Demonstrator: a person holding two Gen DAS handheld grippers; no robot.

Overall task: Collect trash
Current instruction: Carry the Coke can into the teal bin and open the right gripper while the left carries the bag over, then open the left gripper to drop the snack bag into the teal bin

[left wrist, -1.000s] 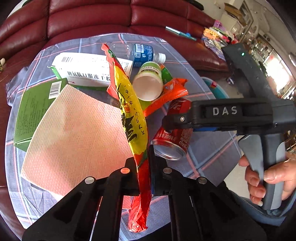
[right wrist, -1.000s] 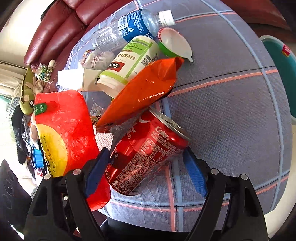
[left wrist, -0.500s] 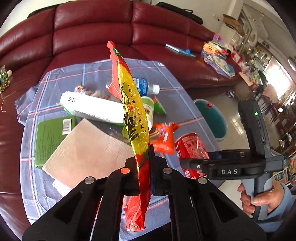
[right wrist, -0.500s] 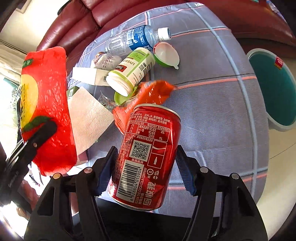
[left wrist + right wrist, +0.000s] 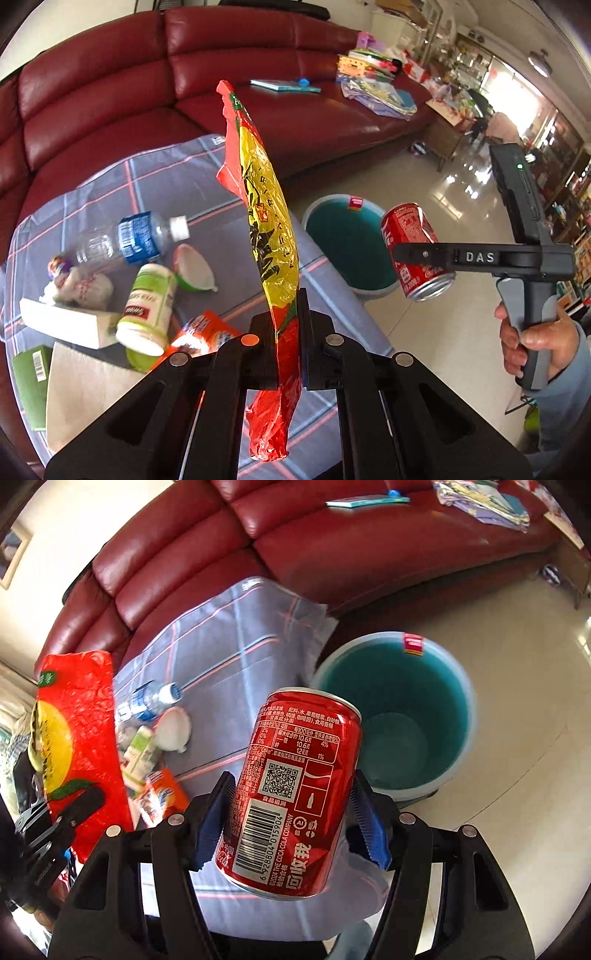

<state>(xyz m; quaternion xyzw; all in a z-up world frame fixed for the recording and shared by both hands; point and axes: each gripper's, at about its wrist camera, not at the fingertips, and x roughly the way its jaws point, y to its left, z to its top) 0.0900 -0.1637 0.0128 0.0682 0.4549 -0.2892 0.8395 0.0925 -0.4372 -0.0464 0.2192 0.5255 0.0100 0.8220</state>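
Observation:
My left gripper (image 5: 286, 332) is shut on a red and yellow snack wrapper (image 5: 266, 229), held upright above the table edge; the wrapper also shows in the right wrist view (image 5: 77, 746). My right gripper (image 5: 291, 808) is shut on a red cola can (image 5: 295, 794), held in the air beside the table. In the left wrist view the can (image 5: 413, 251) hangs near the rim of a teal bin (image 5: 347, 243). The bin (image 5: 399, 716) stands on the floor just beyond the can and looks empty.
On the checked tablecloth (image 5: 221, 206) lie a water bottle (image 5: 129, 240), a white pill bottle (image 5: 147, 306), a green-rimmed lid (image 5: 195, 269), an orange packet (image 5: 207, 332), a white box (image 5: 66, 325) and a napkin (image 5: 85, 398). A red sofa (image 5: 147, 74) stands behind.
Both grippers have lifted off the table and swung right toward the bin. The can, picked up from the cloth, now hangs by the bin's rim. The wrapper stays clamped.

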